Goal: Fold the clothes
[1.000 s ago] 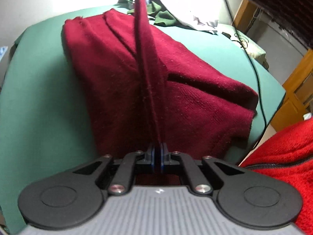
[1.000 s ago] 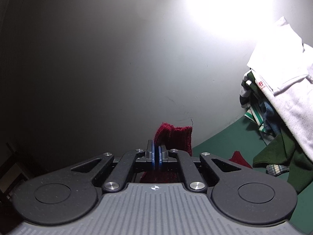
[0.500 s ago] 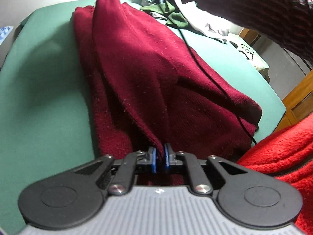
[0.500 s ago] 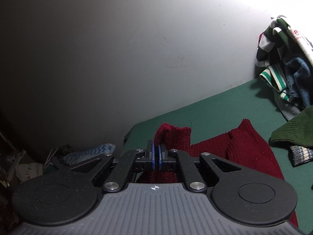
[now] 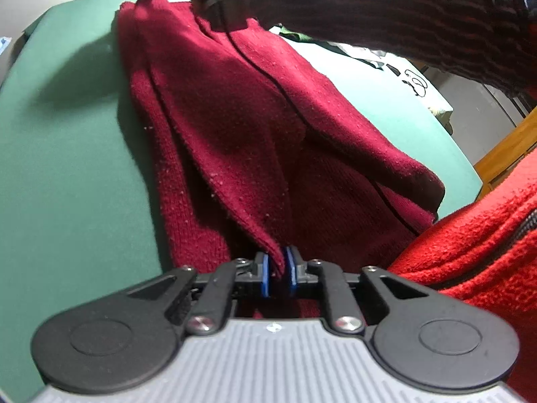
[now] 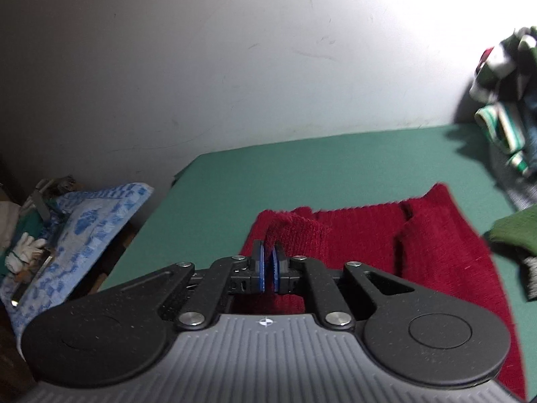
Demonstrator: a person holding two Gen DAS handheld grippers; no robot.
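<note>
A dark red knitted sweater (image 5: 255, 127) lies folded lengthwise on the green table (image 5: 67, 154). My left gripper (image 5: 278, 273) is shut on its near edge, the blue pads slightly apart around the cloth. My right gripper (image 6: 268, 265) is shut on the far corner of the same sweater (image 6: 436, 235), low over the table (image 6: 302, 174). In the left wrist view the right arm in a dark striped sleeve (image 5: 386, 10) reaches across the top to that far corner.
A pile of other clothes (image 6: 506, 124) lies at the table's far right, with a green garment (image 6: 517, 231) near the sweater. A blue patterned cloth (image 6: 87, 228) lies off the table's left end. A red fleece (image 5: 476, 241) is at the right.
The lifted sweater edge has come down from a taut vertical sheet onto the body of the sweater. My right gripper has dropped toward the table. The left pads have parted slightly.
</note>
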